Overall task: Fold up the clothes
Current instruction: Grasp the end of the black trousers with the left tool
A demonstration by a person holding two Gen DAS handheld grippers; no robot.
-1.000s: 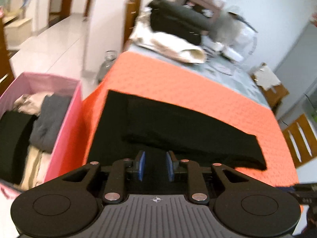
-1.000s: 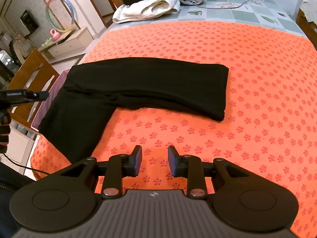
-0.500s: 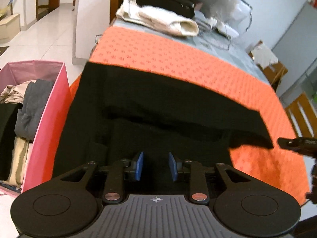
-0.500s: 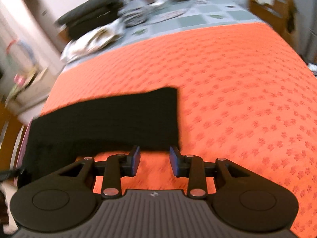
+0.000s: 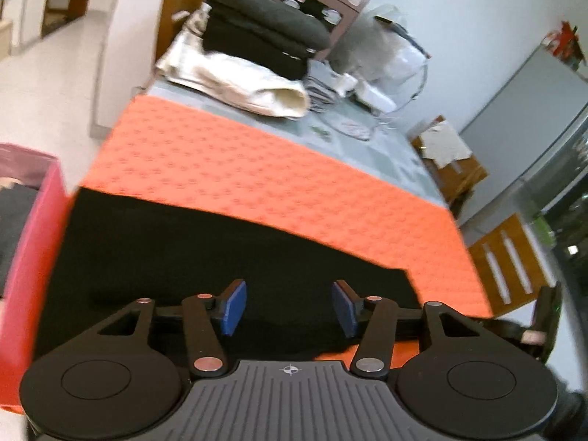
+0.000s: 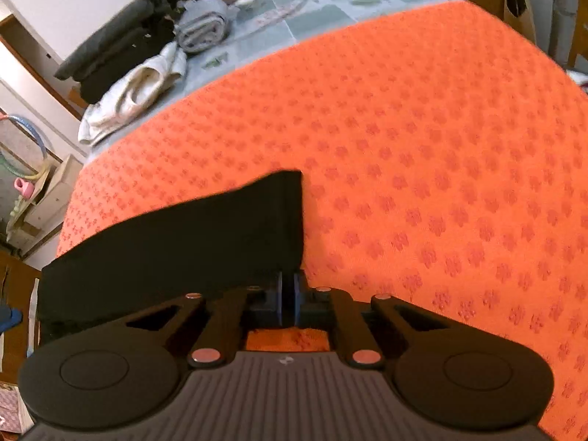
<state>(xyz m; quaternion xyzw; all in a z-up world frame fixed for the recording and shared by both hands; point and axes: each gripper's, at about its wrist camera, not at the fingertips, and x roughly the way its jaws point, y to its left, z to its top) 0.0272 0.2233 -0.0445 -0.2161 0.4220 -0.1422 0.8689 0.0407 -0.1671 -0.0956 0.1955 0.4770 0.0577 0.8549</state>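
Black garment (image 6: 176,242) lies flat on the orange mat (image 6: 422,183), long strip running along the near edge, its left end close to the pink bin (image 5: 33,272).

My right gripper (image 6: 287,294) is clenched at the garment's right near corner. Pads are together and the cloth edge sits right at the tips. I think I have the hem pinched, but the tips are half hidden by dark fabric, so it could be a thin bite or only the top layer.

My left gripper (image 5: 288,310) is released and its jaws are opening, hovering over the middle of the garment; nothing between the pads.

Risks from here:
- Thin bite on the right: corner slips out as soon as I lift, fold collapses.
- Only one layer caught: layers separate and the strip opens up.
- Left closes too shallow on flat cloth: it bunches instead of gripping.
- Uneven lift between hands skews the fold or drags the piece toward the table edge.
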